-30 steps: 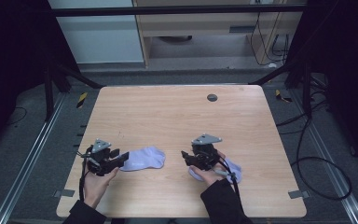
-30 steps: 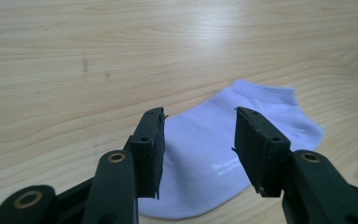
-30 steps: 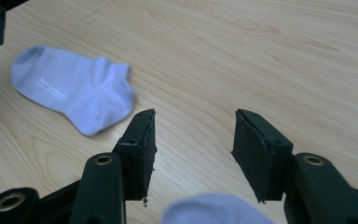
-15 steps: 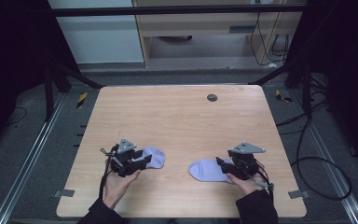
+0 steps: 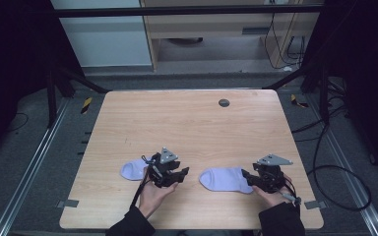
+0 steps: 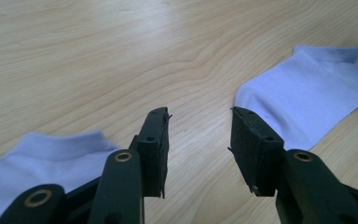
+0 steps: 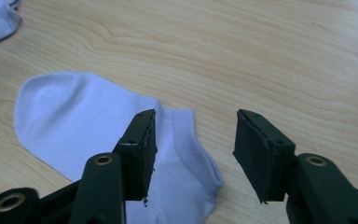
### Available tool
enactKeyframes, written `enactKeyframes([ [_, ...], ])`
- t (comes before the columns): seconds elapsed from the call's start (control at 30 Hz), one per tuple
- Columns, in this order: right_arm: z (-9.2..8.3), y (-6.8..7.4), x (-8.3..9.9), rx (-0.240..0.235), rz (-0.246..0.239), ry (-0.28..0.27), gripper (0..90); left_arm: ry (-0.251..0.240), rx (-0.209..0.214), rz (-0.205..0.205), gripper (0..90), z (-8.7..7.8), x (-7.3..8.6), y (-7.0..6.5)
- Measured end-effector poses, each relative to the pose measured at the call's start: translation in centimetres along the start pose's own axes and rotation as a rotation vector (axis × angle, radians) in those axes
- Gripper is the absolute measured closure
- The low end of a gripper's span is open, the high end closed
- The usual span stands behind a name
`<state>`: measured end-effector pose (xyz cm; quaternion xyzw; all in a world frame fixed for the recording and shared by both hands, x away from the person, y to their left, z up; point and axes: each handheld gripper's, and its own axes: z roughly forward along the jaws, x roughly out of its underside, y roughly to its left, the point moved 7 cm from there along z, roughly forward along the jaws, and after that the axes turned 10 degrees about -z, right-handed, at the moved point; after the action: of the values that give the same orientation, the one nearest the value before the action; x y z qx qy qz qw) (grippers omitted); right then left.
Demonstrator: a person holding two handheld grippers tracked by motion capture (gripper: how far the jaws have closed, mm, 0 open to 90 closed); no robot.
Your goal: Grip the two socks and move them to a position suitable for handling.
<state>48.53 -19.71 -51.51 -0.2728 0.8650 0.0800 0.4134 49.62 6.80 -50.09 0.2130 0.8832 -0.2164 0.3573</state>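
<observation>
Two pale lilac socks lie flat on the wooden table (image 5: 187,123). The left sock (image 5: 132,169) (image 6: 42,158) lies behind and partly under my left gripper (image 5: 183,173) (image 6: 199,135), which points right over bare wood. Its jaws have just been closing a little but stand open with nothing between them. The right sock (image 5: 224,179) (image 6: 307,93) (image 7: 88,121) lies toe to the left. My right gripper (image 5: 246,178) (image 7: 193,149) points left at its cuff end. Its jaws have also just closed a little and stand open, one finger (image 7: 140,154) above the cuff.
A round dark grommet (image 5: 223,103) sits near the table's far edge. Metal frame rails and cables run along both sides of the table, on the floor. The person's hands and dark sleeves come in at the near edge.
Both grippers moved to the right. The left one passed over its sock and now points past it. The right one went from above its sock to the sock's right end.
</observation>
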Motion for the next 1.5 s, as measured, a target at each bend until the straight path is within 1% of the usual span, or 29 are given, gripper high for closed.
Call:
enactKeyframes([
  [0.07,0.1,-0.3,0.3,0.007,0.003,0.011,51.3,0.010,0.006,0.005,56.8,0.8,0.1,-0.6],
  [0.17,0.2,-0.5,0.6,0.005,0.013,0.022,52.9,0.025,0.003,0.015,57.3,1.8,0.4,-1.1],
  [0.23,0.4,-0.6,0.8,0.006,0.006,0.027,53.7,0.037,0.000,0.026,57.5,2.5,0.5,-1.4],
  [0.27,0.4,-0.6,0.9,0.003,0.013,0.034,54.0,0.043,-0.001,0.030,57.6,2.7,0.6,-1.5],
  [0.37,0.8,-0.8,1.3,0.003,0.004,0.049,55.1,0.055,0.010,0.030,57.8,3.5,0.9,-2.0],
  [0.4,0.8,-0.7,1.4,-0.002,0.015,0.054,56.4,0.061,0.015,0.035,57.9,3.7,1.0,-2.2],
  [0.43,1.0,-0.8,1.6,0.002,0.008,0.060,57.5,0.062,0.017,0.035,58.1,3.9,1.1,-2.4],
  [0.5,1.1,-0.8,1.8,-0.004,0.010,0.077,59.4,0.069,0.019,0.038,59.2,4.3,1.2,-2.6],
  [0.53,1.3,-0.8,2.0,-0.007,0.012,0.093,61.6,0.076,0.021,0.041,61.9,4.5,1.3,-2.7],
  [0.6,1.4,-0.8,2.1,-0.008,0.010,0.096,62.5,0.085,0.023,0.039,63.1,4.8,1.4,-2.9],
  [0.67,1.6,-0.9,2.4,-0.007,-0.002,0.115,65.4,0.092,0.028,0.036,67.2,5.1,1.6,-3.1],
  [0.7,1.7,-0.9,2.4,-0.007,-0.002,0.117,66.8,0.099,0.026,0.041,69.0,5.2,1.7,-3.1],
  [0.77,1.7,-0.9,2.5,-0.010,0.001,0.127,70.1,0.106,0.024,0.037,73.9,5.4,1.8,-3.2],
  [0.83,1.8,-0.9,2.6,-0.010,0.002,0.133,74.3,0.112,0.021,0.036,78.6,5.5,1.8,-3.2],
  [0.93,1.8,-0.7,2.5,-0.030,0.014,0.139,84.4,0.113,0.025,0.033,86.6,5.6,1.9,-3.3],
  [1.0,1.7,-0.7,2.5,-0.026,0.011,0.143,85.9,0.111,0.036,0.032,88.9,5.6,1.9,-3.4],
  [1.07,1.4,-0.5,2.2,-0.038,0.018,0.135,86.3,0.108,0.049,0.033,89.3,5.3,1.8,-3.5],
  [1.17,0.7,-0.1,1.6,-0.048,0.023,0.102,86.5,0.098,0.068,0.042,89.4,4.3,1.5,-3.4],
  [1.23,0.2,0.4,1.1,-0.063,0.016,0.076,86.5,0.087,0.076,0.041,89.5,3.4,1.4,-3.1],
  [1.33,-0.6,1.9,0.0,-0.097,-0.003,0.038,86.6,0.070,0.090,0.041,89.5,2.0,1.1,-2.7],
  [1.4,-0.8,2.7,-0.6,-0.111,-0.013,0.021,86.6,0.062,0.091,0.046,89.5,0.8,0.8,-2.3],
  [1.5,-1.1,4.3,-1.8,-0.144,-0.037,-0.005,86.6,0.058,0.084,0.052,89.5,-0.7,0.7,-1.4],
])
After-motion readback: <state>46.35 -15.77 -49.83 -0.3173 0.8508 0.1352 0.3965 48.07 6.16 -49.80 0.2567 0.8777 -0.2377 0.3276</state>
